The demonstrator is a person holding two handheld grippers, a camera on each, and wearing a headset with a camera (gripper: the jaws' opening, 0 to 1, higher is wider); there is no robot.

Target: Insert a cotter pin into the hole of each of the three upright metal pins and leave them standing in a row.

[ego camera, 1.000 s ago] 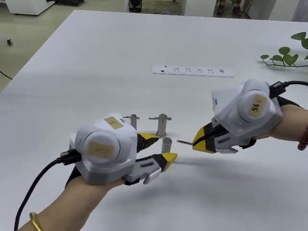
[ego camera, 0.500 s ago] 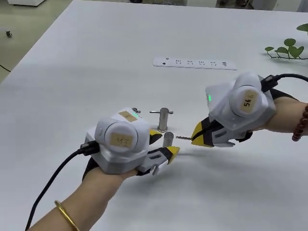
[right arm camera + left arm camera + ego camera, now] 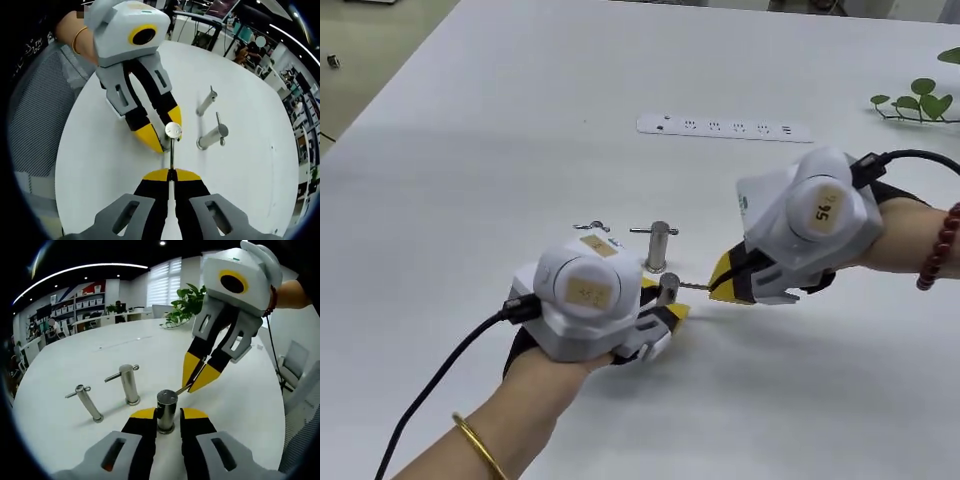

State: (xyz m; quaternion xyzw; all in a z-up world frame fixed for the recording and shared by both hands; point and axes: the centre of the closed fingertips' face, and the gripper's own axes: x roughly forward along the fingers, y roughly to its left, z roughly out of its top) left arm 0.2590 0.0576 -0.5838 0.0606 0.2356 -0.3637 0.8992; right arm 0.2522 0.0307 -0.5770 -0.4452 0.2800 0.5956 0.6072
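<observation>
Three metal pins stand upright on the white table (image 3: 500, 150). The far-left pin (image 3: 89, 402) and the middle pin (image 3: 129, 384) each carry a cotter pin through the top. My left gripper (image 3: 168, 414) is shut on the base of the near pin (image 3: 166, 400), which also shows in the head view (image 3: 667, 289). My right gripper (image 3: 170, 173) is shut on a thin cotter pin (image 3: 171, 155). The cotter pin points level at the near pin's top (image 3: 173, 130), and its tip touches the side. In the head view the right gripper (image 3: 718, 287) sits just right of that pin.
A white power strip (image 3: 725, 128) lies farther back on the table. A green plant (image 3: 920, 100) sits at the far right edge. A black cable (image 3: 440, 375) trails from the left gripper toward the near-left.
The left gripper has moved in and its jaws have come together on the near pin. The right gripper has brought the cotter pin leftward until its tip meets the pin.
</observation>
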